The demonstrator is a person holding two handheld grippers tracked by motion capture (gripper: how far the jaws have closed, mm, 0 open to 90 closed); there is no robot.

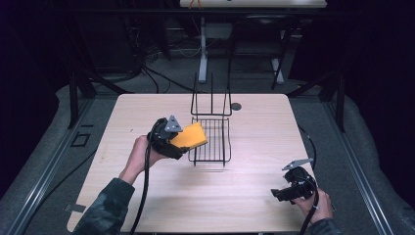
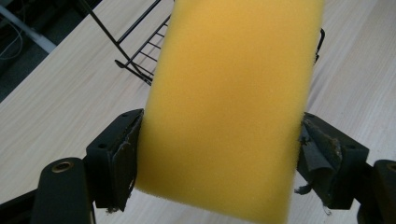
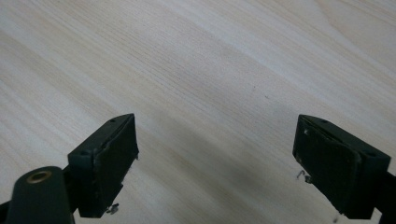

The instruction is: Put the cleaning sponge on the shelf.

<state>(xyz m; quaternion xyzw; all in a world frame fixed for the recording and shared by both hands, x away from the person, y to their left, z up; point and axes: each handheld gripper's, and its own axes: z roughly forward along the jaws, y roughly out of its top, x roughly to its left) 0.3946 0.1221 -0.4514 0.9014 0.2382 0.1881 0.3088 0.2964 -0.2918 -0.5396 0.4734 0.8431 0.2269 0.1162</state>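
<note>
Wooden table (image 1: 244,196): left hand-held gripper (image 1: 182,147) clamps yellow sponge (image 1: 190,136) beside wire rack (image 1: 211,139); right hand-held gripper (image 1: 278,194) gapes.

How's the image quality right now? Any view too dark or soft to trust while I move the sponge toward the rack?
High view: table evenly lit, surroundings nearly black, wire rack thin but readable. Left gripper view: yellow sponge so close it blocks most of the rack, its far end slightly soft; the fingers are sharp. Right gripper view: wood grain clear, soft shadow between the open fingers.
</note>
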